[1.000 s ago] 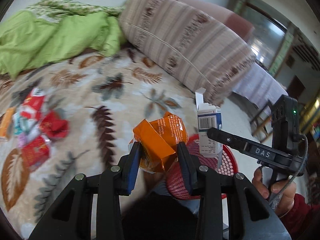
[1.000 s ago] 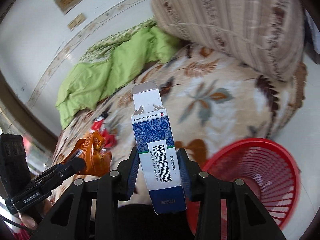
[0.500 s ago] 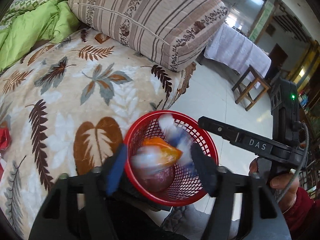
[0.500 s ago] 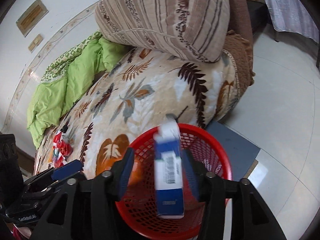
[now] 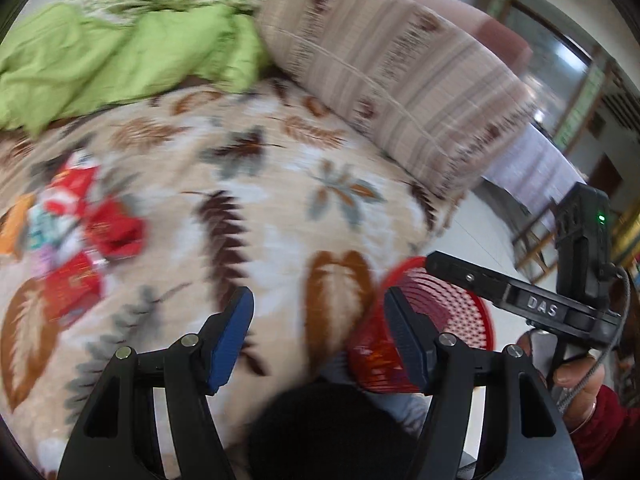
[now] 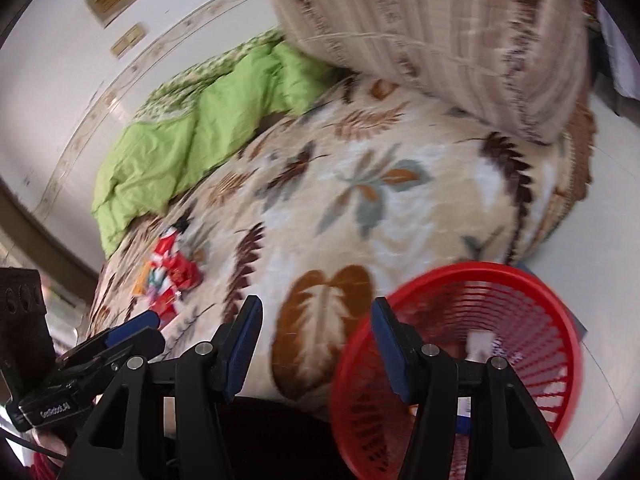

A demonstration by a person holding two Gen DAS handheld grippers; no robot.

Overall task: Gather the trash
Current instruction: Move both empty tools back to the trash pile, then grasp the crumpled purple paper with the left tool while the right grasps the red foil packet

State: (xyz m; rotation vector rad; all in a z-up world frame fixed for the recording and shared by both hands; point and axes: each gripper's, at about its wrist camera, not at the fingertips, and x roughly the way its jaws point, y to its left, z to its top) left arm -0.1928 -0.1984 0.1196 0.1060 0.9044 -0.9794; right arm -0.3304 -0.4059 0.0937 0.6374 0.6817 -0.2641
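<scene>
Leaf-patterned beige blanket (image 5: 280, 208) covers a bed, with a crumpled green quilt (image 5: 120, 56) along its far edge and a striped bolster (image 5: 400, 80) lying across the far right corner. Both views are blurred. Left gripper (image 5: 320, 332) hovers above the bed's near edge, its blue-padded jaws spread wide with nothing between them. Right gripper (image 6: 316, 344) is likewise wide apart and empty, above the same near edge. Red basket (image 6: 480, 280) stands on the pale floor just beside the bed's near right corner; through its mesh wall an orange wrapper (image 5: 372, 356) shows in the left wrist view, and something white (image 6: 480, 344) lies inside in the right wrist view, too blurred to name. More trash (image 5: 76, 240), a loose cluster of red and orange wrappers, lies on the blanket near the bed's left edge, well apart from the basket and from both grippers.
</scene>
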